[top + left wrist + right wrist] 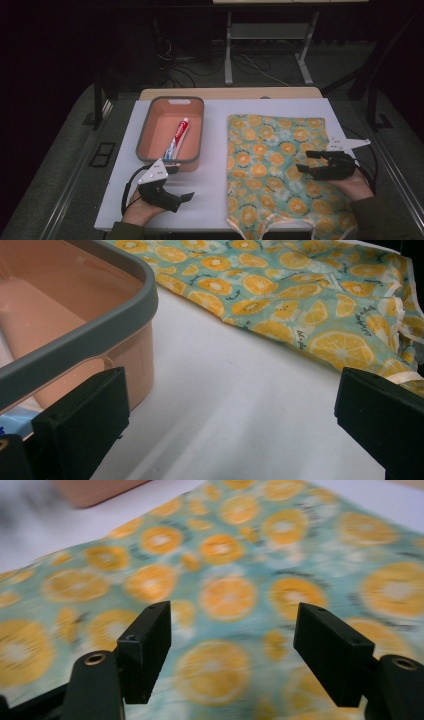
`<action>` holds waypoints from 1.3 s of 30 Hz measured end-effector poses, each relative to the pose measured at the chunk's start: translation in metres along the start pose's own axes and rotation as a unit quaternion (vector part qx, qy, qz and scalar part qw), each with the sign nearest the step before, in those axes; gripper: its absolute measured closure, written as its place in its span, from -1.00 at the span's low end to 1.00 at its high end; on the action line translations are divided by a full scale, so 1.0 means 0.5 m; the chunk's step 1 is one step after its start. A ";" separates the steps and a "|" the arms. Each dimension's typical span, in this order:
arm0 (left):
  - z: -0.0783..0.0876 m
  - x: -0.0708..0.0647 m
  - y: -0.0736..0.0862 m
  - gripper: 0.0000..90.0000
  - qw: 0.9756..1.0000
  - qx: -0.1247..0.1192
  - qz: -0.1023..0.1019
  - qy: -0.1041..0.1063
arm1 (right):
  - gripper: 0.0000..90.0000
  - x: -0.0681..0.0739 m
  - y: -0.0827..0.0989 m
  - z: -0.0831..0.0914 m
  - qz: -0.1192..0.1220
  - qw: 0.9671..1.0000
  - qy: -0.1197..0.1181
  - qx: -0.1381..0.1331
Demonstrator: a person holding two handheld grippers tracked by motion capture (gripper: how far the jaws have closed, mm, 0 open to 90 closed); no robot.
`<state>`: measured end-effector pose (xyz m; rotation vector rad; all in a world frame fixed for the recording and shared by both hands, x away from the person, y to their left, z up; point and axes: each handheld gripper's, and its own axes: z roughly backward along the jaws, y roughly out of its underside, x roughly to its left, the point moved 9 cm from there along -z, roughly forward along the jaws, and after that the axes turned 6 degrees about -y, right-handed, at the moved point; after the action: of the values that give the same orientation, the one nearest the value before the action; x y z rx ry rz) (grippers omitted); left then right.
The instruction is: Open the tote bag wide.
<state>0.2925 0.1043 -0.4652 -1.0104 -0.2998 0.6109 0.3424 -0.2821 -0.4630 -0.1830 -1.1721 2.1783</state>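
While a person sits at a white table point(215, 200) with a two-jaw gripper in each hand, the right gripper point(303, 168) hovers over a spread cloth point(280, 170) printed with orange slices on pale green. In the right gripper view its jaws stand apart with nothing between them, and the cloth point(225, 595) lies flat and slightly blurred below. The cloth covers the right half of the table, with white-edged straps or cut-outs at its near end, by the table's front edge.

The left gripper point(185, 198) rests near the front left of the table, just in front of a pink bin point(145, 125) with a grey rim. Its jaws are also spread and empty; in the left gripper view the bin's corner point(125, 305) sits just beside one jaw and the cloth's edge point(300, 315) lies farther off. A tube of toothpaste point(178, 137) lies inside the bin.

Risks, as a judgement: the cloth is thin and lies flat, so a pinch from above may close on nothing — or catch only one layer and drag the whole piece across the smooth table. A pull toward the bin could bunch the fabric against its wall. The loose straps at the near end could snag on a jaw or slip off the table's edge — either would leave the cloth crooked.
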 end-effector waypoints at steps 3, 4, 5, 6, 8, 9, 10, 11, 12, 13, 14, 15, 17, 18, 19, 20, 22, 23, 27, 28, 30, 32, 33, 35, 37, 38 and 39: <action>0.000 -0.001 0.000 -1.00 1.000 0.001 -0.001 0.000 | -0.32 0.043 0.015 -0.013 0.022 0.999 -0.027 0.017; 0.000 -0.001 0.000 -1.00 1.000 0.000 -0.001 0.000 | -0.33 0.069 0.025 -0.023 0.034 0.998 -0.044 0.027; 0.000 -0.001 0.000 -1.00 1.000 0.000 -0.001 0.000 | -0.33 0.082 0.030 -0.028 0.041 0.997 -0.053 0.030; 0.000 -0.001 0.000 -1.00 1.000 0.000 -0.001 0.000 | -0.33 0.082 0.030 -0.028 0.041 0.997 -0.053 0.030; -0.001 -0.001 0.001 -1.00 1.000 0.001 0.000 0.000 | -0.34 0.120 0.045 -0.042 0.058 0.994 -0.080 0.044; -0.001 -0.001 0.001 -1.00 1.000 0.001 -0.001 0.000 | -0.34 0.120 0.045 -0.042 0.058 0.994 -0.080 0.044; -0.001 -0.001 0.001 -1.00 1.000 0.001 -0.001 0.000 | -0.34 0.141 0.051 -0.047 0.067 0.992 -0.094 0.052; -0.001 -0.001 0.001 -1.00 1.000 0.001 -0.001 0.000 | -0.34 0.141 0.051 -0.047 0.067 0.992 -0.094 0.052; -0.001 -0.001 0.001 -1.00 1.000 0.002 -0.001 0.000 | -0.35 0.152 0.053 -0.049 0.070 0.991 -0.101 0.055; -0.001 -0.001 0.001 -1.00 1.000 0.002 -0.001 0.000 | -0.35 0.163 0.056 -0.052 0.076 0.989 -0.110 0.056; -0.002 -0.001 0.001 -1.00 1.000 0.003 -0.001 0.000 | -0.35 0.184 0.062 -0.057 0.086 0.986 -0.125 0.064; -0.002 -0.002 0.001 -1.00 1.000 0.003 -0.001 0.000 | -0.35 0.184 0.062 -0.057 0.086 0.986 -0.125 0.064; -0.003 -0.002 0.002 -1.00 1.000 0.005 -0.002 0.000 | -0.34 0.202 0.068 -0.062 0.091 0.983 -0.140 0.072; -0.003 -0.002 0.002 -1.00 1.000 0.005 -0.002 0.000 | -0.34 0.208 0.072 -0.066 0.096 0.982 -0.146 0.076; -0.003 -0.002 0.002 -1.00 1.000 0.004 -0.002 0.000 | -0.34 0.221 0.080 -0.073 0.105 0.978 -0.158 0.088; -0.003 -0.002 0.001 -1.00 1.000 0.004 -0.002 0.000 | -0.34 0.221 0.080 -0.073 0.105 0.978 -0.158 0.088; -0.003 -0.002 0.001 -1.00 1.000 0.004 -0.002 0.000 | -0.34 0.239 0.095 -0.085 0.121 0.972 -0.169 0.111; -0.003 -0.002 0.002 -1.00 1.000 0.003 -0.002 0.000 | -0.34 0.244 0.100 -0.088 0.128 0.970 -0.170 0.119; -0.003 -0.002 0.001 -1.00 1.000 0.003 -0.002 0.000 | -0.33 0.251 0.115 -0.098 0.155 0.964 -0.162 0.142; -0.003 -0.002 0.001 -1.00 1.000 0.004 -0.002 0.000 | -0.20 0.252 0.115 -0.099 0.172 0.963 -0.152 0.141; -0.003 -0.002 0.002 -1.00 1.000 0.004 -0.002 0.000 | -0.15 0.249 0.115 -0.098 0.180 0.963 -0.144 0.139; -0.004 -0.002 0.002 -1.00 1.000 0.004 -0.002 0.001 | 0.00 0.251 0.115 -0.098 0.186 0.962 -0.147 0.136; -0.005 -0.002 0.002 -1.00 1.000 0.005 -0.002 0.001 | 0.00 0.251 0.115 -0.098 0.186 0.962 -0.147 0.136; -0.005 -0.003 0.002 -1.00 1.000 0.005 -0.003 0.001 | 0.25 0.255 0.114 -0.098 0.193 0.961 -0.150 0.132; -0.005 -0.003 0.002 -1.00 1.000 0.006 -0.003 0.001 | 0.45 0.257 0.114 -0.099 0.194 0.960 -0.152 0.130; -0.006 -0.003 0.002 -1.00 1.000 0.006 -0.003 0.001 | 0.45 0.257 0.114 -0.099 0.194 0.960 -0.152 0.130; -0.006 -0.003 0.002 -1.00 1.000 0.006 -0.002 0.001 | 0.57 0.258 0.113 -0.099 0.195 0.960 -0.153 0.128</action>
<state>0.2922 0.1017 -0.4676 -0.9990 -0.2962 0.6079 0.2350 -0.1922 -0.5145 0.0426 -1.0656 2.7613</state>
